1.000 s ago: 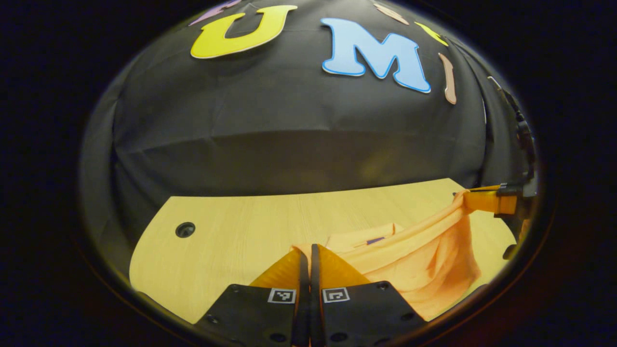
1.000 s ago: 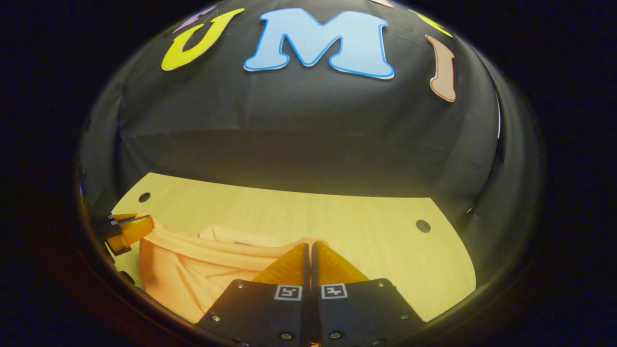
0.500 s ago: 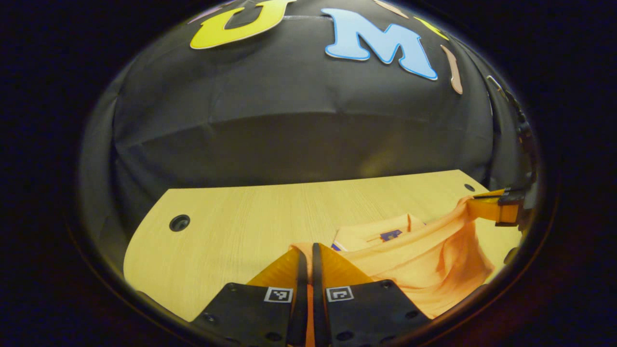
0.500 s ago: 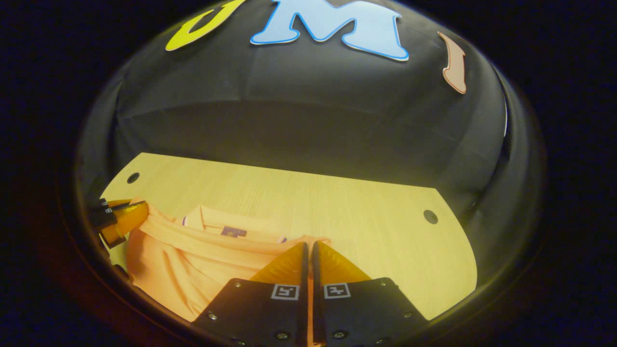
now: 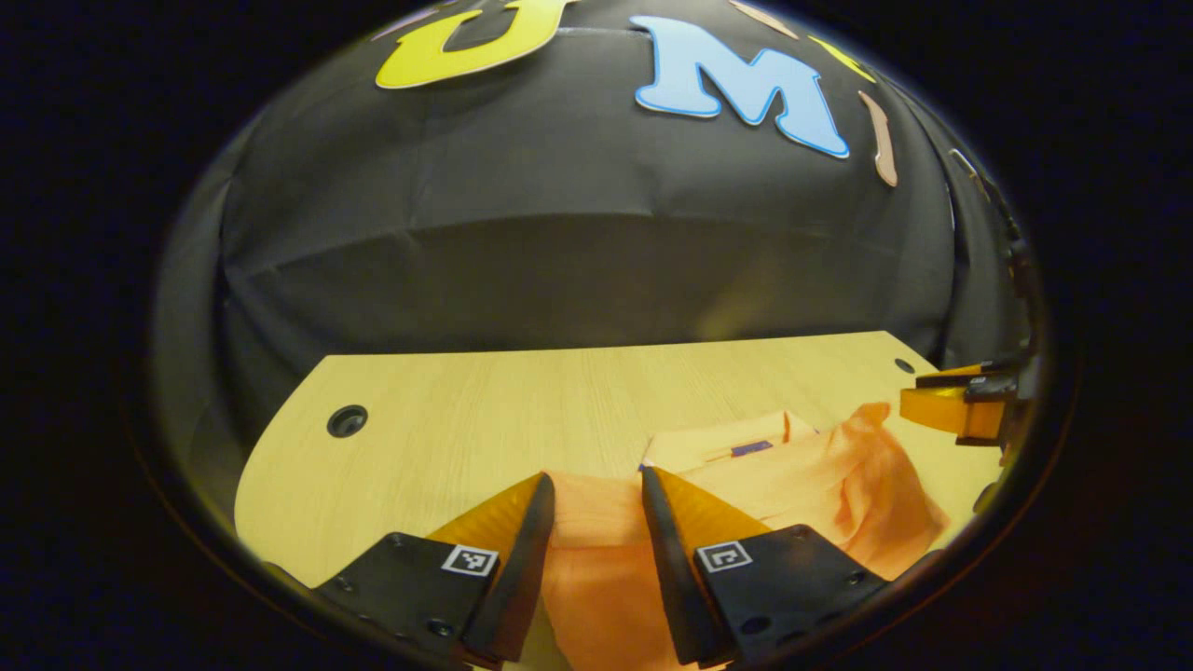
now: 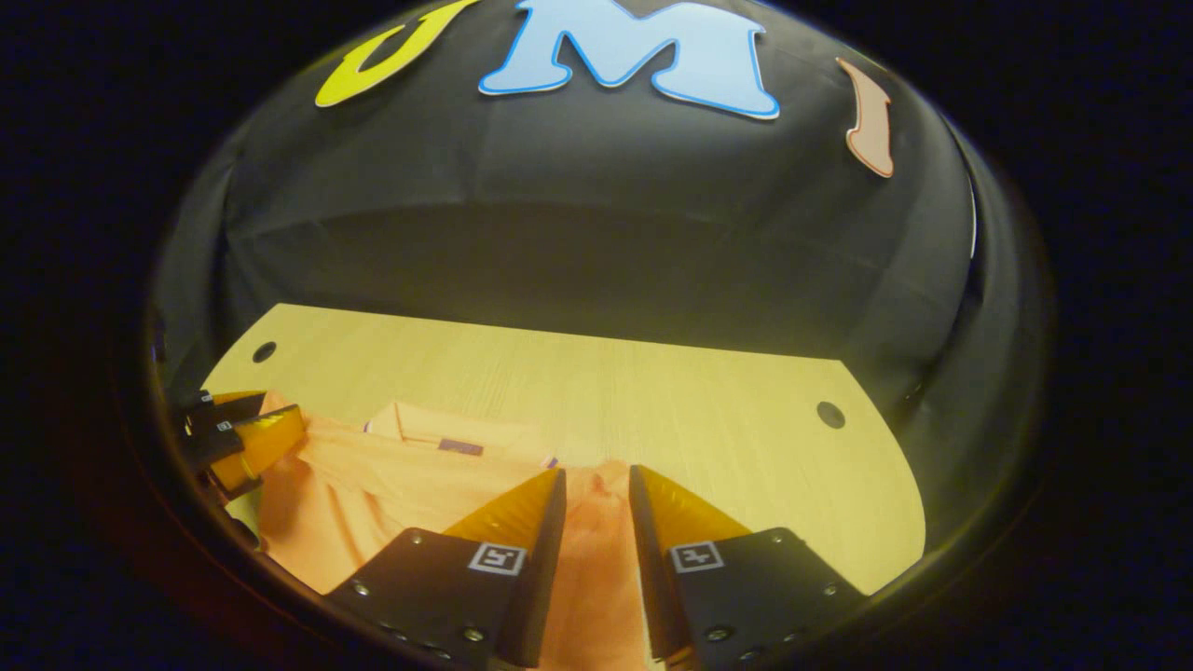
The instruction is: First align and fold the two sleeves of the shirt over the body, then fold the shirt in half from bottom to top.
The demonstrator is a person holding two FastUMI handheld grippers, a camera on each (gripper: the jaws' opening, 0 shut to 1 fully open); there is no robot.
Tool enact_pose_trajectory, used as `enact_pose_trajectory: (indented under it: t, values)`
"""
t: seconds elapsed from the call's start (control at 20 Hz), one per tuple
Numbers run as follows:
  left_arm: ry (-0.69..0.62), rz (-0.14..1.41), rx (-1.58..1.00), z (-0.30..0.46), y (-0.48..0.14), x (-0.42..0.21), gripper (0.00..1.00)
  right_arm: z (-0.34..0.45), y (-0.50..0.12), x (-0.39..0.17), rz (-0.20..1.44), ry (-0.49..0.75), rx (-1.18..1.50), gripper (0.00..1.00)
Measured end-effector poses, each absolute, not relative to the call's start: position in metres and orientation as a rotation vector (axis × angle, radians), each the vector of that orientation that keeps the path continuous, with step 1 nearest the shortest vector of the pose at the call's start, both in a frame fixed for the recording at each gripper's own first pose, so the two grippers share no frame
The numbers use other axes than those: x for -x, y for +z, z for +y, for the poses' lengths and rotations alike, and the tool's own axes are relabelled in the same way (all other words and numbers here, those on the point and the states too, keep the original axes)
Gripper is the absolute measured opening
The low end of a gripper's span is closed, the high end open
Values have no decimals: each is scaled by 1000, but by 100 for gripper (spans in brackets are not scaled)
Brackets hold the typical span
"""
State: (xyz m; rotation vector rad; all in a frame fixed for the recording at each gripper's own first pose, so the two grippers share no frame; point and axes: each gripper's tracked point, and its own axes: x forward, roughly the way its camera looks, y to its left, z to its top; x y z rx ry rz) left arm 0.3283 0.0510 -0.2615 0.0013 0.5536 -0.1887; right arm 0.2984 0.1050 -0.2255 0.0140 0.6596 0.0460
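An orange shirt (image 5: 802,475) lies folded on the wooden table (image 5: 485,419), its collar with a purple tag (image 5: 750,448) toward the back wall. In the left gripper view my left gripper (image 5: 596,485) is open, its fingers either side of the shirt's near left corner. The right gripper (image 5: 960,401) shows far right, just off the cloth. In the right gripper view my right gripper (image 6: 596,480) is open over the shirt (image 6: 410,475) at its right corner. The left gripper (image 6: 247,433) sits at the far left by the shirt's edge.
The wooden table (image 6: 652,391) has a round cable hole near each far corner (image 5: 346,421) (image 6: 827,414). Black cloth walls close the booth behind and to the sides. Bare tabletop lies left of the shirt in the left gripper view.
Both grippers were shut on the shirt's hem, holding it raised; now both have opened and the cloth has dropped flat over the shirt body.
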Motion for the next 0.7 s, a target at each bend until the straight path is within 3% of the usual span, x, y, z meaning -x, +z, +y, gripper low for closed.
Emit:
enact_pose_trajectory:
  t: [0.2,0.25,0.35,0.4,0.7]
  values:
    - [-168,505,-9,53,-236,-319,81,103,-210,-286,626,69,-16,65]
    - [-159,491,-20,53,-229,-317,84,100,-205,-281,616,70,-8,81]
    - [-148,462,-25,51,-216,-308,91,98,-193,-272,591,80,-8,88]
    - [-144,443,-23,48,-207,-303,92,96,-188,-265,575,83,-13,97]
    - [-141,317,-26,30,-150,-267,92,73,-138,-227,461,84,-4,96]
